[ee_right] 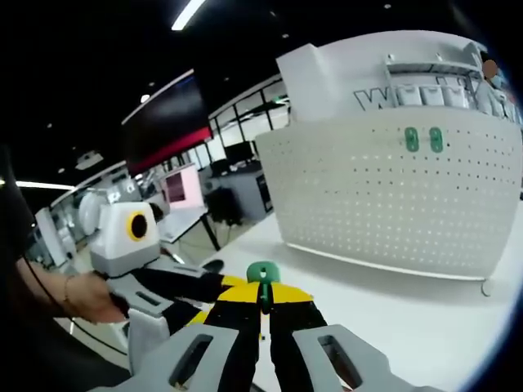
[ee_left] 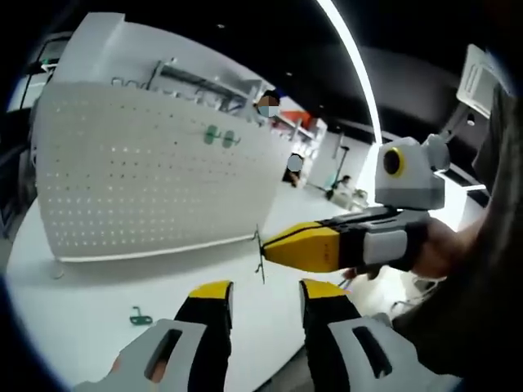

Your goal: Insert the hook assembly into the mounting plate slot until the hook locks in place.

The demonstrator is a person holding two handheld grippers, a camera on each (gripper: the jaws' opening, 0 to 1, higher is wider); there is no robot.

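Observation:
The white pegboard mounting plate point(ee_left: 147, 180) stands upright on the white table, with two green hook pieces point(ee_left: 221, 137) mounted on its upper part. My right gripper point(ee_left: 274, 247) comes in from the right, shut on a hook assembly whose thin wire end point(ee_left: 260, 255) sticks out just short of the plate's lower right corner. In the right gripper view the green head of that hook point(ee_right: 263, 273) sits pinched between my shut right gripper point(ee_right: 263, 296), and the plate point(ee_right: 392, 188) is ahead on the right. My left gripper point(ee_left: 265, 292) is open and holds nothing.
Another green hook point(ee_left: 140, 315) lies on the table point(ee_left: 98, 286) in front of the plate. The left gripper's body point(ee_right: 122, 233), held by a hand, is close on the left of the right gripper. Shelves and desks stand behind the plate.

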